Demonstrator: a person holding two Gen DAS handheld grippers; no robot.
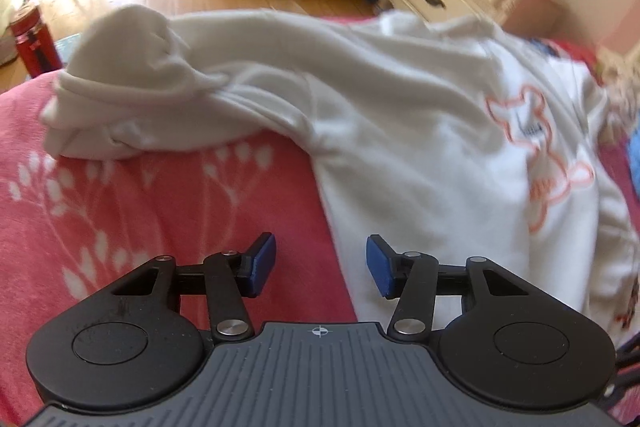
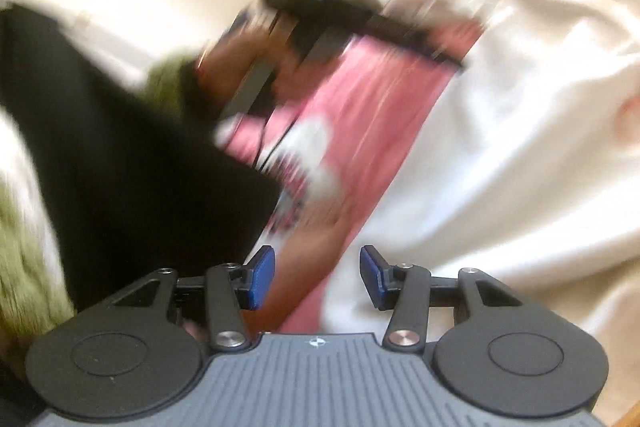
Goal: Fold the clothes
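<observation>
Both tongs stand apart with nothing between their blue pads: the left tongs hover over the pink flowered bedspread at the edge of the white sweatshirt, which lies spread on the bed with one sleeve bunched. In the blurred right view, the right tongs hang above the sweatshirt's hem.

Daylight floods in and glares off the wooden floor; the right wrist view smears with motion blur, edges bowed.
</observation>
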